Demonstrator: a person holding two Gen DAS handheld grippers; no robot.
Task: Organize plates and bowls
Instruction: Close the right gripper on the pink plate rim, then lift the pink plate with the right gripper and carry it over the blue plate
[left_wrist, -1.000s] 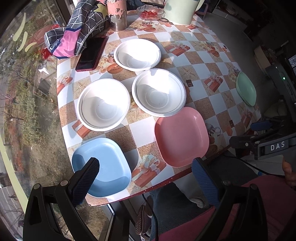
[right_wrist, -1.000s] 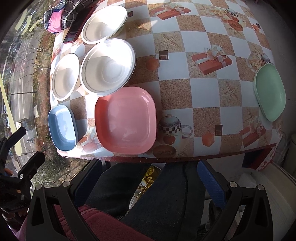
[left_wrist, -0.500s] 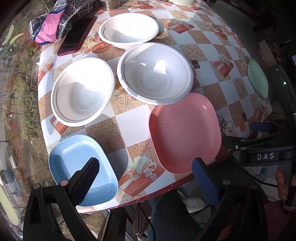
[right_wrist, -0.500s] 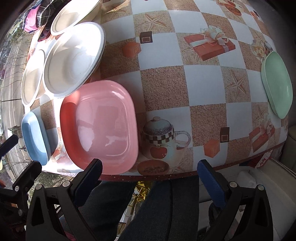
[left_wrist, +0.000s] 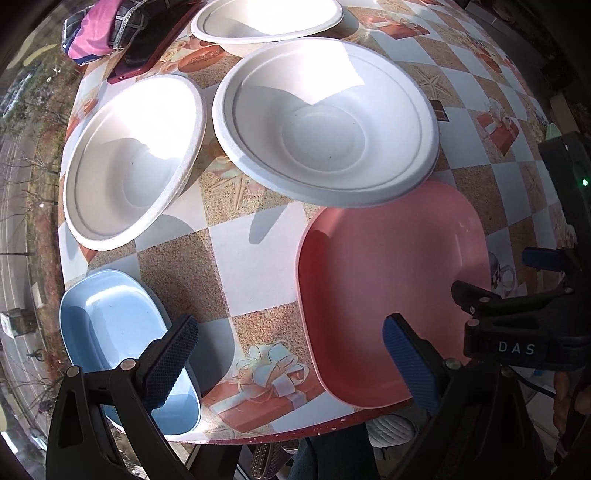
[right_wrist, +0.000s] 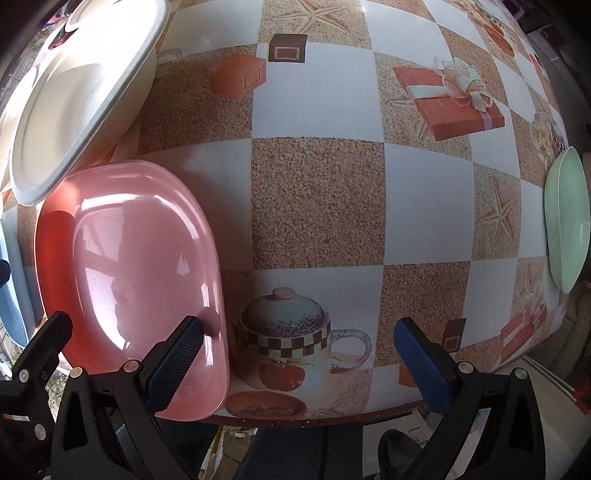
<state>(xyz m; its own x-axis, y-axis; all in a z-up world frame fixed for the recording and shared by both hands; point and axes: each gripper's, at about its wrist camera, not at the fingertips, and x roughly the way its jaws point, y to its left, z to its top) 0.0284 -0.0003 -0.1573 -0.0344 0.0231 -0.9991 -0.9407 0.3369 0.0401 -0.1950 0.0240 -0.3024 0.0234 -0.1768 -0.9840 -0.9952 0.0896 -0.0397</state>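
Both of my hand-held grippers are spread wide with nothing in them. The left hand-held gripper (left_wrist: 291, 354) hangs over the near edge of the counter (left_wrist: 258, 273), one finger above the blue plate (left_wrist: 110, 332) at the near left corner and the other over the pink plate (left_wrist: 388, 280). The right hand-held gripper (right_wrist: 299, 354) sits just past the pink plate (right_wrist: 129, 280) too, its left finger over that plate's near rim, the rest over bare checkered tablecloth with a teapot print.

Behind the pink plate there's a white bowl (left_wrist: 325, 122) whose rim overlaps the plate's far edge. A second white bowl (left_wrist: 129, 162) sits to its left, a third (left_wrist: 266, 18) further back. The green plate (right_wrist: 567, 218) is way off on the right edge, well apart from everything. A phone (left_wrist: 155, 40) and a bundled cloth (left_wrist: 103, 26) sit at the far left corner.
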